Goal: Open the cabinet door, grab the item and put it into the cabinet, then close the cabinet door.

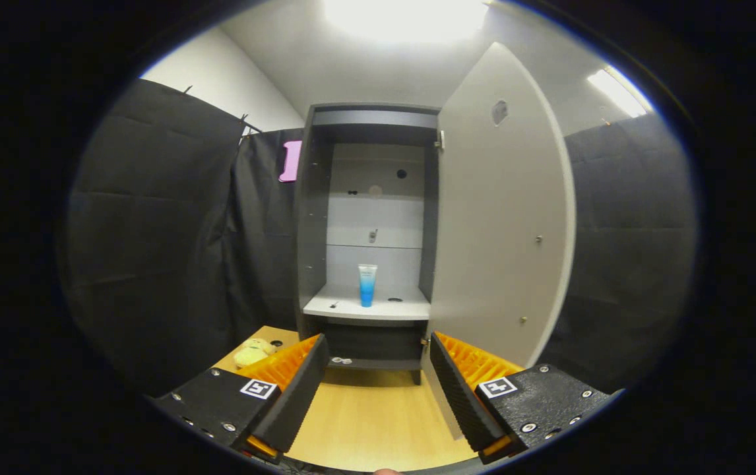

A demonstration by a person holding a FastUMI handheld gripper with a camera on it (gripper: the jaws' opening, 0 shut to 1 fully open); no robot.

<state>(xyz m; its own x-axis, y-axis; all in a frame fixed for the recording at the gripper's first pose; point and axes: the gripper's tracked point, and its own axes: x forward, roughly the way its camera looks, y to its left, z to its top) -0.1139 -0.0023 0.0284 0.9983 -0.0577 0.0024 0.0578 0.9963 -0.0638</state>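
The tongs [375, 369] stand wide open with nothing between their fingers, held above a light wooden desk [371, 422]. Straight ahead, beyond the fingertips, is a tall grey cabinet [312, 218] standing on the desk. Its door [500, 211] is swung open, hinged on the right side and reaching back toward the right finger. On the cabinet's shelf [351, 307], well beyond the tongs and centred between the fingers, a blue tube [367, 284] stands upright on its cap. Just past the left finger, a yellow plush toy [252, 353] lies on the desk.
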